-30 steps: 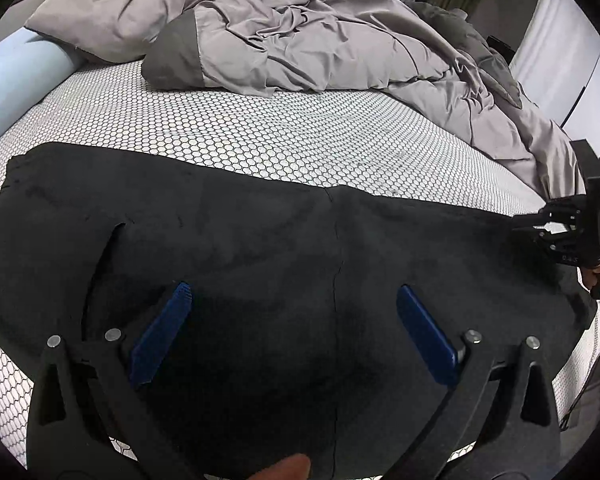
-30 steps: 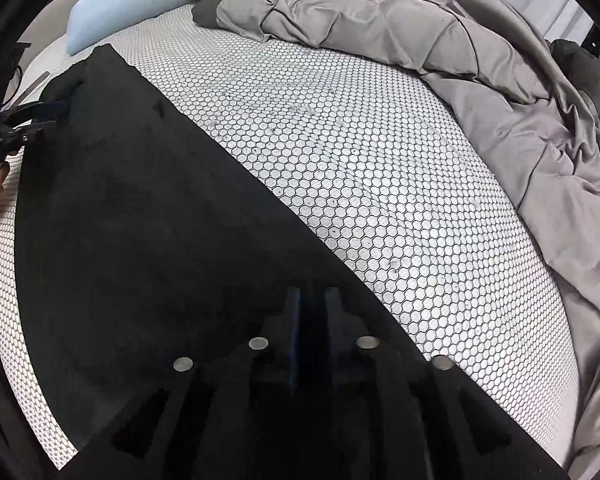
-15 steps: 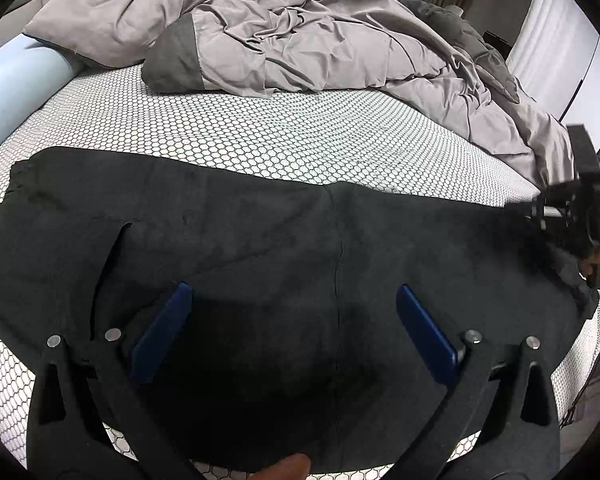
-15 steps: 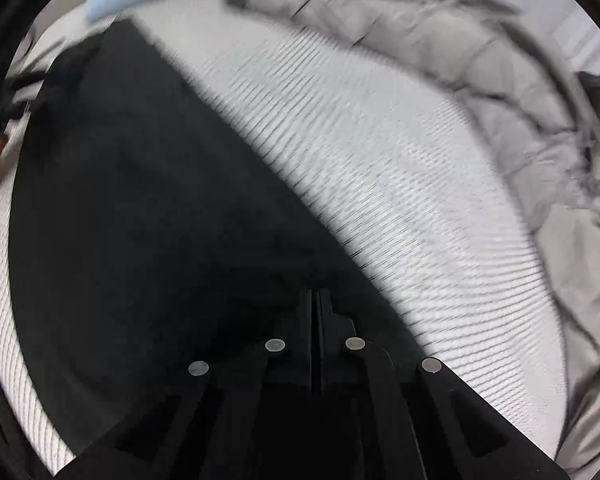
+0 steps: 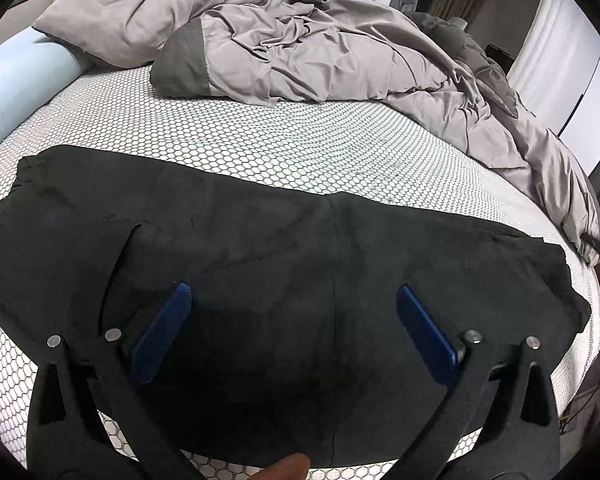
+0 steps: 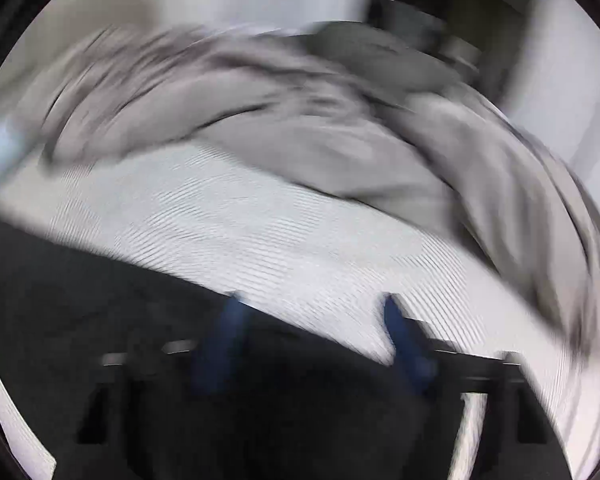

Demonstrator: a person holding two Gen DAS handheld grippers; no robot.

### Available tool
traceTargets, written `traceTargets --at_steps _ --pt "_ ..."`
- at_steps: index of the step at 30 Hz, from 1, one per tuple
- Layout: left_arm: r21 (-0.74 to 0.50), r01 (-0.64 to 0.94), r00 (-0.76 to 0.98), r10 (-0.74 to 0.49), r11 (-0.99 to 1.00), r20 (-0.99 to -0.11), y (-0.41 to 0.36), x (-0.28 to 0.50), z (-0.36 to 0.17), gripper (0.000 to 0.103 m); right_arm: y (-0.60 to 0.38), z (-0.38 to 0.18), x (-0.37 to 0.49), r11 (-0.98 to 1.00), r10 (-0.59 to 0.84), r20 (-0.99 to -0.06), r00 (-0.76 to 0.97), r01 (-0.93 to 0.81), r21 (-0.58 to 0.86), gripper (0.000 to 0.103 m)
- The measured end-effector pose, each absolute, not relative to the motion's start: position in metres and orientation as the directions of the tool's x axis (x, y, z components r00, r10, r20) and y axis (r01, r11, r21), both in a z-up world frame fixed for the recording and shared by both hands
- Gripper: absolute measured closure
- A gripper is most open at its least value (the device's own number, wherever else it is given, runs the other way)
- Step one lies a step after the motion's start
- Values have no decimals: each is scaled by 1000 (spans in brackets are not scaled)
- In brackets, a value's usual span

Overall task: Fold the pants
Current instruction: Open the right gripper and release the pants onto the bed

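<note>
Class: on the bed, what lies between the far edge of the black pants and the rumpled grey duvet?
Only bare honeycomb-patterned mattress separates the pants from the duvet; the left wrist view shows it clearly.

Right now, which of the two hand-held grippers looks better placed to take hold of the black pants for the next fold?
Probably the left gripper: it hangs steady, open, directly over the black pants. The right gripper is opening with nothing between its fingers, its view motion-blurred, over the pants' edge and the sheet.
</note>
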State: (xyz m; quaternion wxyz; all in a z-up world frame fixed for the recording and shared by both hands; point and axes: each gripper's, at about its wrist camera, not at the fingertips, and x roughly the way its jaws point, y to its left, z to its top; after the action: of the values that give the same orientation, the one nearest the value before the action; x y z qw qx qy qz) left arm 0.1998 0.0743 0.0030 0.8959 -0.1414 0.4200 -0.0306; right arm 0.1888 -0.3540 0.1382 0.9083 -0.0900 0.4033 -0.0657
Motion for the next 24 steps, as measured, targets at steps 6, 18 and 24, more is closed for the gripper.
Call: traceTargets --at_steps 6,18,24 --pt "-277 -56 638 -179 959 -749 64 201 1 1 -435 123 103 924 -260 -749 610 382 -10 23" --pt "-226 -69 598 -141 972 -789 59 206 -17 1 -479 104 131 964 -93 -830 549 257 62 30" --pt "-230 -53 605 -152 972 -782 54 217 -13 1 -492 81 84 985 -45 -879 475 170 41 54"
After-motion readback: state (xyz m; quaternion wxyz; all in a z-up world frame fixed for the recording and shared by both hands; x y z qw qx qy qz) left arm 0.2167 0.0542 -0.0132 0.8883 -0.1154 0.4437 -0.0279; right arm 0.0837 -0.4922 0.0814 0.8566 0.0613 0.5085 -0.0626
